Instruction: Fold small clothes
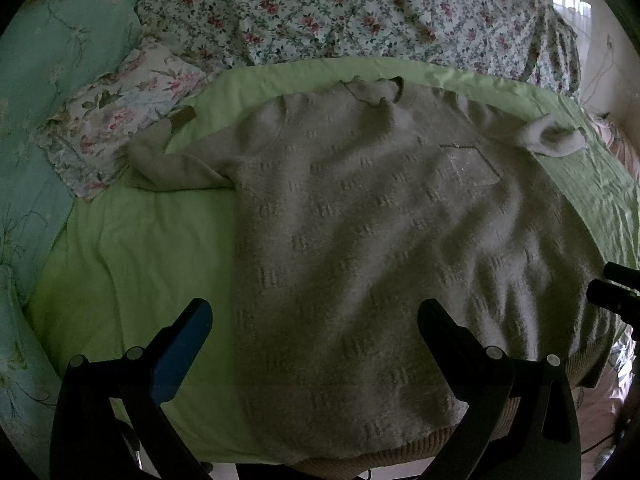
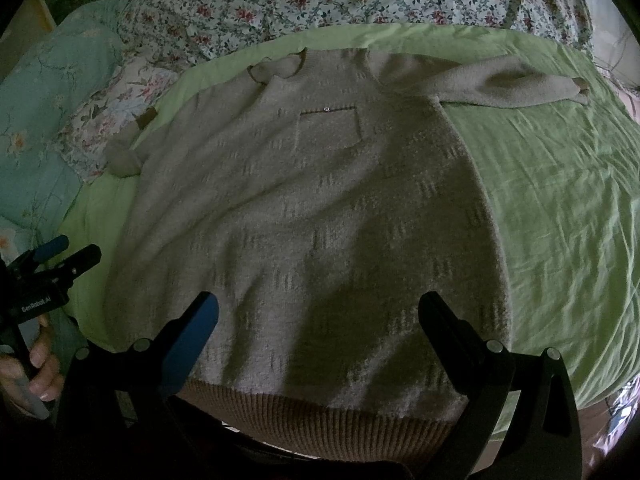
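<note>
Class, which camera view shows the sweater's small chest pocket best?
The right wrist view: the beige knitted sweater's chest pocket appears sharp, with stitched edges visible. The left wrist view shows it faint and blurred.

A bedroom in a home is showing here. A bed (image 2: 560,184) is lying under a green sheet, with a floral quilt (image 1: 340,8) bunching along its far side and a pale teal floral pillow (image 1: 52,64) sitting at the left. A smaller flowered pillow (image 1: 120,120) is resting beside it, and daylight is coming in at the far right.
</note>
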### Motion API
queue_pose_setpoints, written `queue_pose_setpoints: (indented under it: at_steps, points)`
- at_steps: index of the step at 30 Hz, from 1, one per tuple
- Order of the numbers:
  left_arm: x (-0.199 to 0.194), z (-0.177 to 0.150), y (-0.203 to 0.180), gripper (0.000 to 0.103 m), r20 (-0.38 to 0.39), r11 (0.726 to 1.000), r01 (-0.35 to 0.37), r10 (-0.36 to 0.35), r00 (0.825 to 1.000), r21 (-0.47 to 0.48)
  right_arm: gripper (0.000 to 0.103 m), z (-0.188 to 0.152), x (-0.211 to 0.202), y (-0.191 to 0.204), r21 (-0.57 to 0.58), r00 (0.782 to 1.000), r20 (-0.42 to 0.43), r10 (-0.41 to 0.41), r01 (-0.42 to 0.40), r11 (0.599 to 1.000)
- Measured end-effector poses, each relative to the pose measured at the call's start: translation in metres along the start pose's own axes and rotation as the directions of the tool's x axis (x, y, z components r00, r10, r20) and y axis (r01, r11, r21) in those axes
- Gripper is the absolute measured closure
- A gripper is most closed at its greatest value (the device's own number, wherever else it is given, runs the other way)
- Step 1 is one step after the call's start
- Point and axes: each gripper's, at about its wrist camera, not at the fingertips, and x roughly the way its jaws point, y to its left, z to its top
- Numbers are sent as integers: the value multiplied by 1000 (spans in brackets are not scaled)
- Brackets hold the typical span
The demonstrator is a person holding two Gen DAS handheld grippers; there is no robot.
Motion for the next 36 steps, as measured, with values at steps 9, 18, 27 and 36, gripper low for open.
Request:
queue_pose_setpoints:
  at_steps: [9,18,27,36]
  points:
    - [-1,-1,-3,0,1,1000,-2,2,1000,-2,3,0,-1,1,-1,1000,0,0,0,1000]
    - [-1,1,-4,0,0,1000,2,-2,1000,6,3,1,-2,4,-3,1000,1,3,-3,1000]
    - [4,2,-6,0,-9,1000,16,-16,1000,1,3,4,-2,2,2,1000,-3,5,-5,1000]
    - [6,5,-11,0,11,999,52,-52,999,-7,3,10,1,-9,30,1000,3,26,-26,999]
